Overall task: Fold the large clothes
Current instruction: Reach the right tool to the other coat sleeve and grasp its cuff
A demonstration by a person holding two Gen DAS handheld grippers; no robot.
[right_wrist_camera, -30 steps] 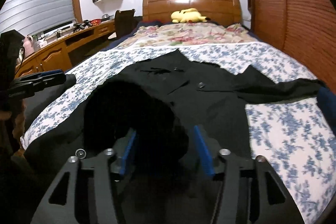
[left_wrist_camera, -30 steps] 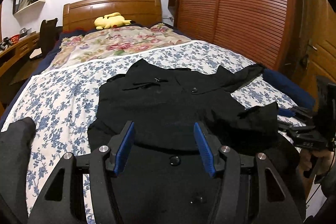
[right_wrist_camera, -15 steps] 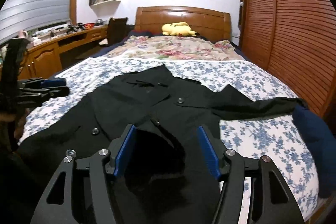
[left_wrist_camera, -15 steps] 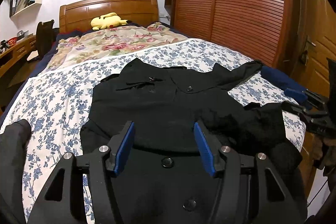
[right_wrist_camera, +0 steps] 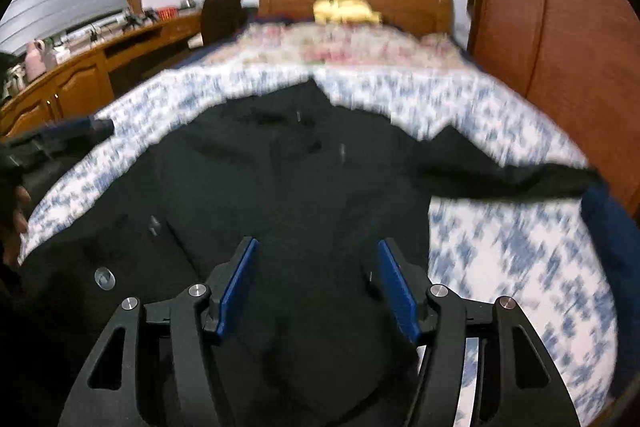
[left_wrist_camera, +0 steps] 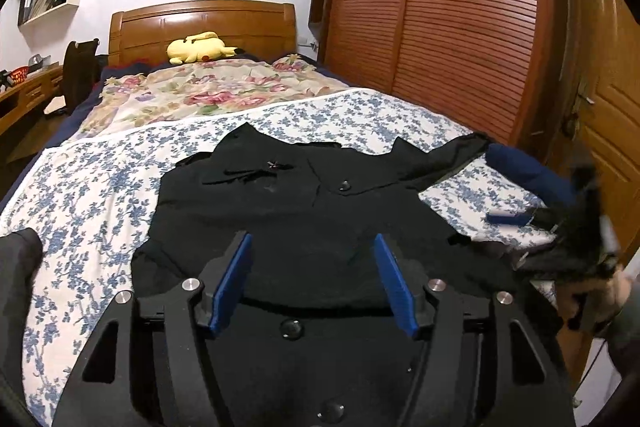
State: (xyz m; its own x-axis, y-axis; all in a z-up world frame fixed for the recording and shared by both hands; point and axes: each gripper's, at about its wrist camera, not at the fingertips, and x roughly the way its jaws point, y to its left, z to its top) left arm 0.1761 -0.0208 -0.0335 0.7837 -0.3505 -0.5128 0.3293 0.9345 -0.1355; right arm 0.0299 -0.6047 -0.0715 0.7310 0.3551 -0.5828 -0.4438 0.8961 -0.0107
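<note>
A large black buttoned coat [left_wrist_camera: 280, 211] lies spread on the bed, collar toward the headboard, one sleeve [left_wrist_camera: 448, 159] stretched to the right. My left gripper [left_wrist_camera: 312, 247] is open and empty above the coat's lower front. My right gripper [right_wrist_camera: 316, 251] is open and empty above the coat [right_wrist_camera: 304, 187] in the blurred right wrist view. The right gripper also shows at the right edge of the left wrist view [left_wrist_camera: 560, 227], blurred. The left gripper shows at the left edge of the right wrist view [right_wrist_camera: 60, 135].
The bed has a blue floral sheet [left_wrist_camera: 100, 195] and a flowered quilt [left_wrist_camera: 208, 95] with a yellow plush toy [left_wrist_camera: 198, 49] by the wooden headboard. A wooden wardrobe [left_wrist_camera: 440, 7] stands on the right, a desk and chair [left_wrist_camera: 78, 75] on the left. A navy cloth [left_wrist_camera: 524, 171] lies at the bed's right edge.
My right gripper let go of the bunched coat fabric it held and pulled back; the fabric now lies flat. The right view is now blurred by motion. My left gripper barely moved.
</note>
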